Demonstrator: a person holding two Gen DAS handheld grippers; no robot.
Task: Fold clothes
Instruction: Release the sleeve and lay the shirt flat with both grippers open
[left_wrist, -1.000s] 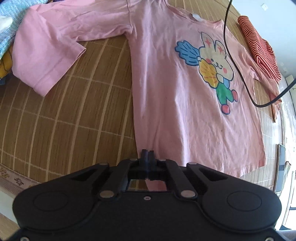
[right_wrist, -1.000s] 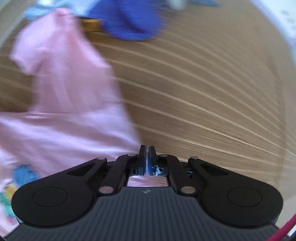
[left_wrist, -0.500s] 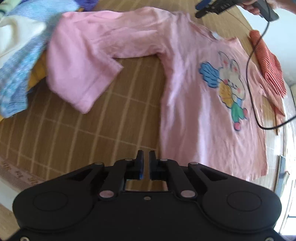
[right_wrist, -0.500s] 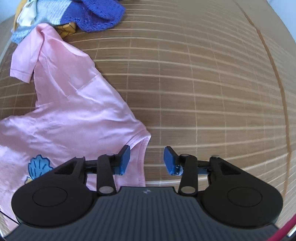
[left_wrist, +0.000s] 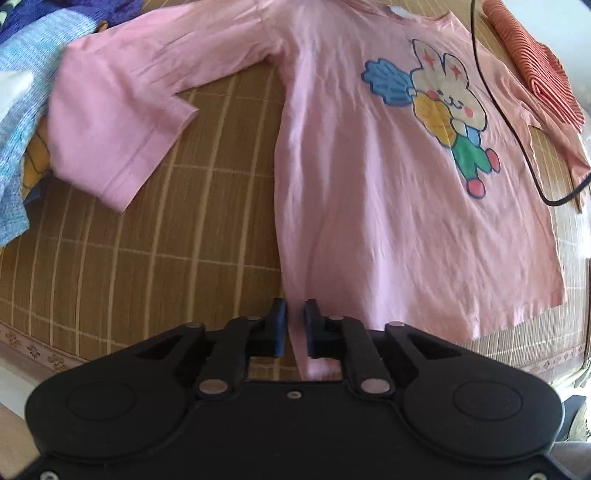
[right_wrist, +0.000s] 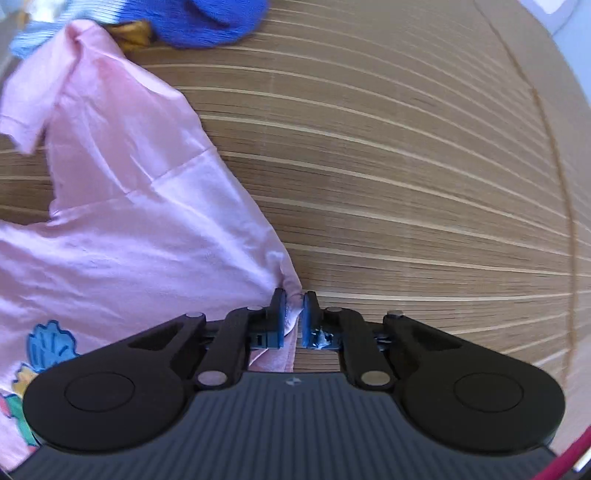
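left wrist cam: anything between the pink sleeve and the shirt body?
Only bare bamboo mat between the pink sleeve and the shirt body; left wrist view shows it.
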